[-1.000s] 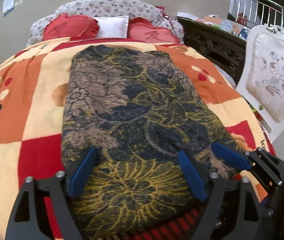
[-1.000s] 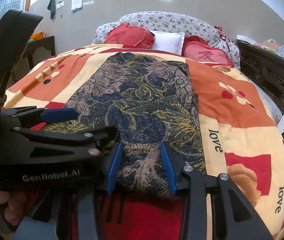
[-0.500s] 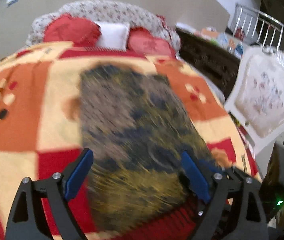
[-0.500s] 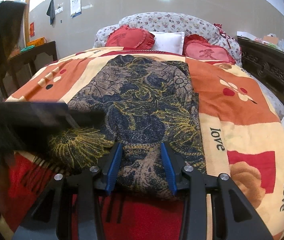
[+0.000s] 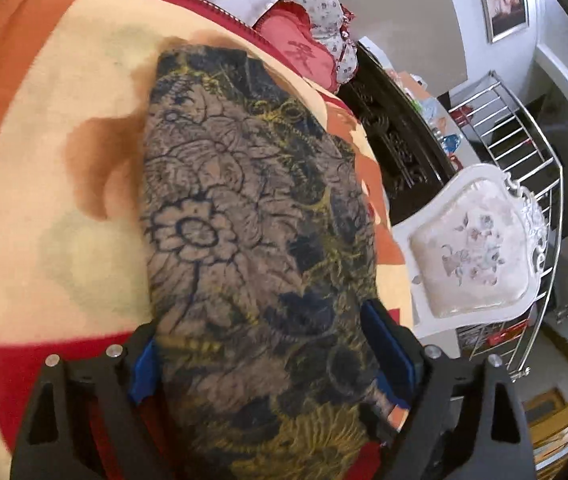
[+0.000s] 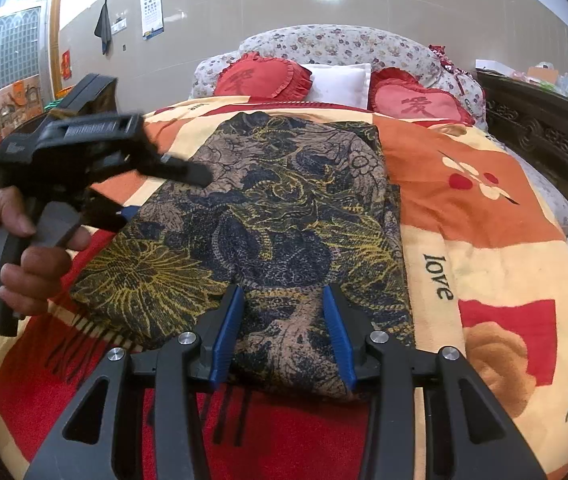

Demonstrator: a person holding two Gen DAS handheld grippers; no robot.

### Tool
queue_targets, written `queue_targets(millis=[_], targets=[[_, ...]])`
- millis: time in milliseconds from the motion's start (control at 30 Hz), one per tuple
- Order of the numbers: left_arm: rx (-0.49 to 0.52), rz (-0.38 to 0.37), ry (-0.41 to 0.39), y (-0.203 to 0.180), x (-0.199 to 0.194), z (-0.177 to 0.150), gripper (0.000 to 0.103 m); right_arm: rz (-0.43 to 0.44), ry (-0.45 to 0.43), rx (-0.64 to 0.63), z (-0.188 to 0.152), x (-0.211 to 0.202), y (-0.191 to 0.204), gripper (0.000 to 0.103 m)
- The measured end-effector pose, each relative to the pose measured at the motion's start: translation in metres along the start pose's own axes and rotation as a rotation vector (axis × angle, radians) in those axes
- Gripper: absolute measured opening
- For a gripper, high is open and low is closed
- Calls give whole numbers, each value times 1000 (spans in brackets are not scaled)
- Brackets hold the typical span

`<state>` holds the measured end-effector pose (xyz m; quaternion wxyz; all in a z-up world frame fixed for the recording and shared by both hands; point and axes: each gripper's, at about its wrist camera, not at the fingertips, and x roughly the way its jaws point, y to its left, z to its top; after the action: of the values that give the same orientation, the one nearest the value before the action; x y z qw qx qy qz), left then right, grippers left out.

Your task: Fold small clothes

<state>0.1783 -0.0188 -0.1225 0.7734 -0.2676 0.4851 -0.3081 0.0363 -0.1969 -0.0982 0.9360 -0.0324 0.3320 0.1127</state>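
A folded dark cloth with a gold and tan flower print (image 6: 284, 208) lies flat on the bed's blanket, fringe at its near left corner. My right gripper (image 6: 282, 294) rests at the cloth's near edge, its blue pads partly apart with a strip of cloth between them and no visible pinch. A hand holds my left gripper (image 6: 164, 196) at the cloth's left side, rolled, one finger above the fabric. In the left wrist view the cloth (image 5: 252, 240) runs between the wide jaws of the left gripper (image 5: 258, 332), which are closing; the pads stand at its edges.
The orange, red and cream blanket (image 6: 483, 216) covers the bed. Red heart cushions (image 6: 260, 80) and a white pillow (image 6: 339, 82) sit at the head. A white upholstered chair (image 5: 475, 252), a dark carved cabinet (image 5: 399, 148) and a metal railing (image 5: 519, 136) stand to the right.
My left gripper swung from the cloth's near edge to its left side and rolled, so its view now tilts. The right gripper and the cloth stayed put.
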Motion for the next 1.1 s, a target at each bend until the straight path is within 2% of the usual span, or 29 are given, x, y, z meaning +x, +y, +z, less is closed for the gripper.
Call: queue_targets(millis=[200,267,333,400,433,467,533,667,767,833,900,967,1100], targets=[[25,3,-65,5,-5,-7,91,21,16,18,4,0,-4,41],[49,18,-73,3,-4,-11,91,87,42,83,14,-4,-18,40],[59,24,-75,3,-3,-11,91,96,18,190,32,-8,-45,41],[54,22,-77,3,0,-12,91,102,0,278,47,-3,-72,51],[57,26,-80,3,0,-12,91,110,7,337,55,7,-90,60],[64,34,-84,-2,4,-13,91,125,20,365,59,17,-100,61],[100,67,-92,-7,7,-17,91,240,81,422,66,51,-120,61],[147,124,-98,-15,13,-21,91,364,136,506,65,92,-141,61],[138,117,-106,-15,13,-22,90,405,197,522,59,115,-144,61],[142,119,-110,-15,13,-24,90,446,180,517,59,118,-143,61],[147,124,-113,-15,12,-25,90,500,147,496,61,116,-141,55],[150,127,-116,-16,13,-25,90,530,126,479,64,116,-139,40],[154,135,-116,-16,12,-28,90,518,125,433,64,123,-133,36]])
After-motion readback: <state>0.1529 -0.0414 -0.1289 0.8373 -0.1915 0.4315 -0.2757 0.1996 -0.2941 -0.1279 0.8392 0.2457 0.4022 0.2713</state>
